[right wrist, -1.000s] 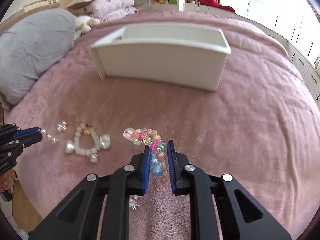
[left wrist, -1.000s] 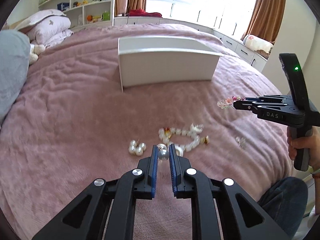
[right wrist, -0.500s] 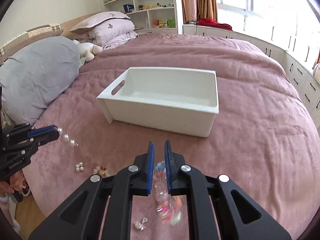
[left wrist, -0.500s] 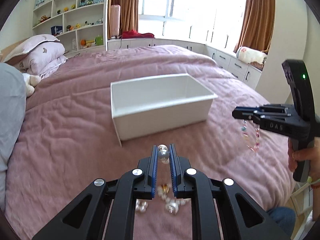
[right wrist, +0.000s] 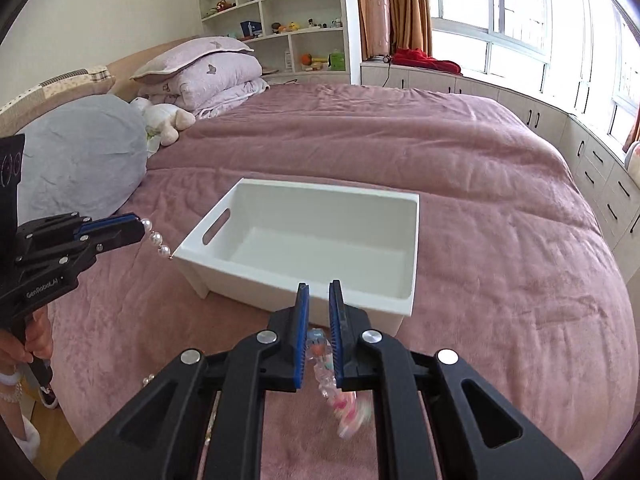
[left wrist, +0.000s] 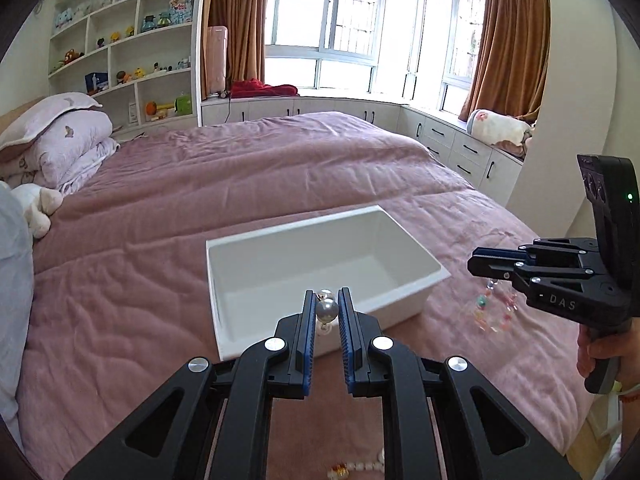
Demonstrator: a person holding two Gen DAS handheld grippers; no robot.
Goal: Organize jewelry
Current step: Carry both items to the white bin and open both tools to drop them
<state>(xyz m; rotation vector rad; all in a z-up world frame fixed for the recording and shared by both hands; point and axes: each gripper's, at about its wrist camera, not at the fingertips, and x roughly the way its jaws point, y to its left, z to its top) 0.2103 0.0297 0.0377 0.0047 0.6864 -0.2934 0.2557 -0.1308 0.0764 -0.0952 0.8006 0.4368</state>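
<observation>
Left tool [left wrist: 327,308], round glossy pearls [left wrist: 327,310]

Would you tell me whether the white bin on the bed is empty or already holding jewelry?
Empty: the white bin shows a bare floor in both wrist views.

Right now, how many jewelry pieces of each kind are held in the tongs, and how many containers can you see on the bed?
White pearl strings: 1, hanging from the left tongs
Multicoloured clear-bead bracelets: 1, hanging from the right tongs
White rectangular plastic bins: 1, with nothing visible inside
Total: 3
</observation>
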